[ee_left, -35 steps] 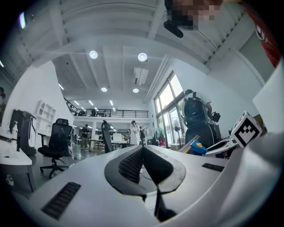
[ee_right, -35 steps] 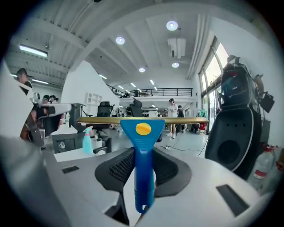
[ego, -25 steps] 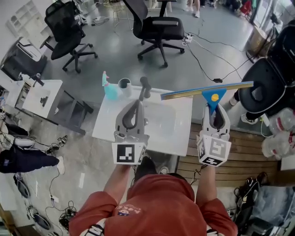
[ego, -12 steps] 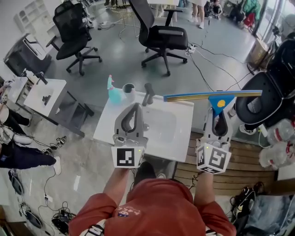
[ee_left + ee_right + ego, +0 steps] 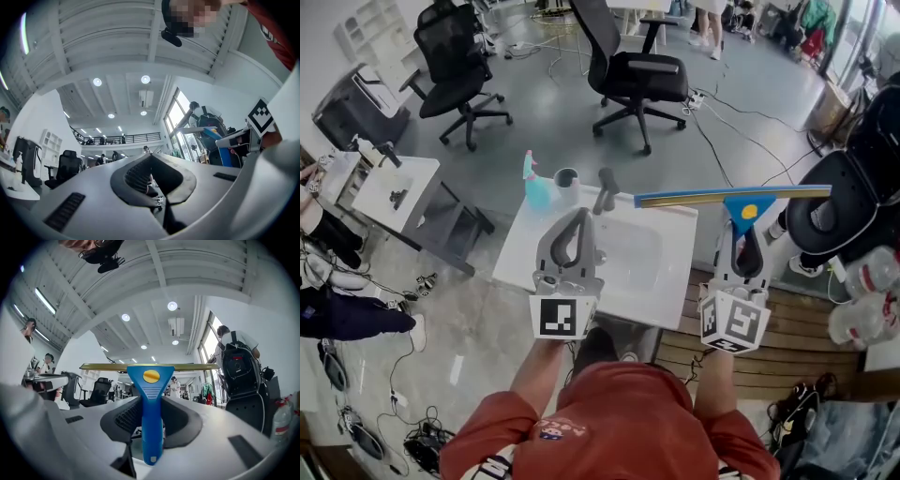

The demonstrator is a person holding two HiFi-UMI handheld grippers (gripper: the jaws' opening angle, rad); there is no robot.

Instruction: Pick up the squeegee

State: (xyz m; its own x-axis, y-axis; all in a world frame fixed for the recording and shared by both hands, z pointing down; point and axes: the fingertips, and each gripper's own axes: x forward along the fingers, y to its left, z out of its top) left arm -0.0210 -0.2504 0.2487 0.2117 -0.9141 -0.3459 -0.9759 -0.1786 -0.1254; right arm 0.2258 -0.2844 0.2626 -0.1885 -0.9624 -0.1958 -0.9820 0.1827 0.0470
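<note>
The squeegee (image 5: pixel 741 208) has a blue handle with a yellow disc and a long brass-coloured blade bar. My right gripper (image 5: pixel 741 236) is shut on the handle and holds it in the air over the right edge of the white sink table (image 5: pixel 677 286), blade lying almost level across. In the right gripper view the handle (image 5: pixel 151 418) stands upright between the jaws of my right gripper (image 5: pixel 151 401), the blade (image 5: pixel 108 366) across the top. My left gripper (image 5: pixel 581 217) hovers over the basin, shut and holding nothing. Its tips meet in the left gripper view (image 5: pixel 151 157).
A teal spray bottle (image 5: pixel 534 189), a grey cup (image 5: pixel 567 178) and a dark tap (image 5: pixel 603 189) stand at the table's far edge. Office chairs (image 5: pixel 633 70) (image 5: pixel 455 66) sit on the floor beyond. A black chair (image 5: pixel 853 187) and plastic bottles (image 5: pixel 862 305) are at the right, by wooden decking (image 5: pixel 797 347).
The squeegee stays in my right gripper; its blade has gone from tilted to nearly level and sits a little higher. The left gripper has hardly shifted.
</note>
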